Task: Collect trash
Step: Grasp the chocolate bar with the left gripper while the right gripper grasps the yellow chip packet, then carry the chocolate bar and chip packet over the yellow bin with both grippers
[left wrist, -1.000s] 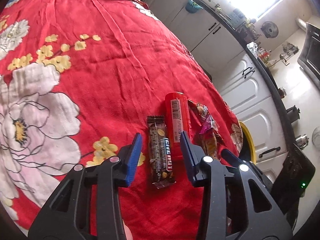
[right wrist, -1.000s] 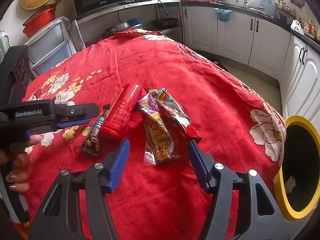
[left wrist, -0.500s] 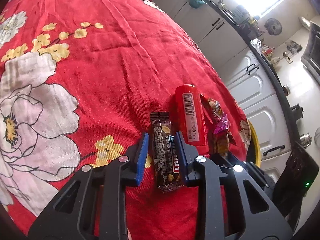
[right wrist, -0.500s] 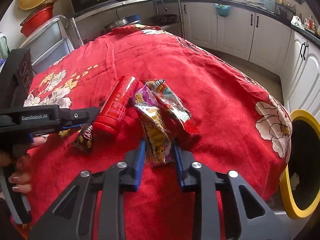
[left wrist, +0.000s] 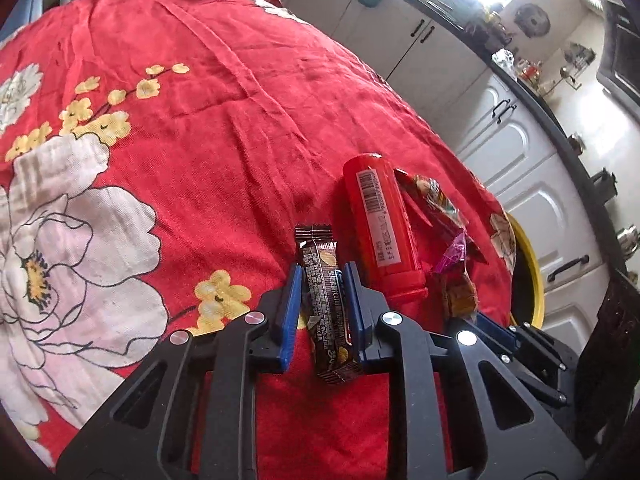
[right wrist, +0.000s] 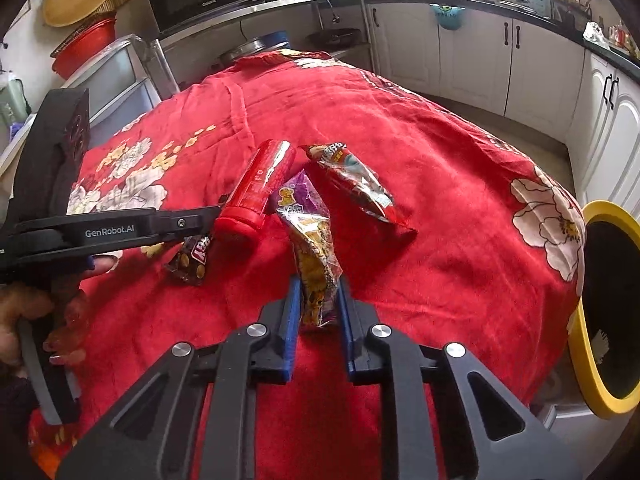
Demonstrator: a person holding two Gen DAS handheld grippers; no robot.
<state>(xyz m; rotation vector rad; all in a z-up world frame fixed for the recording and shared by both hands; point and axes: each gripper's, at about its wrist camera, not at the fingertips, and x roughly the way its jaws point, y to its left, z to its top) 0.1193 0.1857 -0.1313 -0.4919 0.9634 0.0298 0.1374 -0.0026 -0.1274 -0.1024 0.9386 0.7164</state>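
Collection is only starting: the left hand-held gripper point(left wrist: 320, 300) clamps the chocolate bar point(left wrist: 326, 304), the right hand-held gripper point(right wrist: 318, 306) pinches the snack bag point(right wrist: 312, 252), while tube point(right wrist: 256, 190) and wrapper point(right wrist: 356, 184) lie on the table point(right wrist: 460, 200), bin point(right wrist: 608, 312) beside.

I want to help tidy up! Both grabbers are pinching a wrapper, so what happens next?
Probably lift both: the left gripper pinches the brown chocolate bar wrapper, the right gripper the yellow-purple snack bag, and the yellow-rimmed bin waits beside the table.
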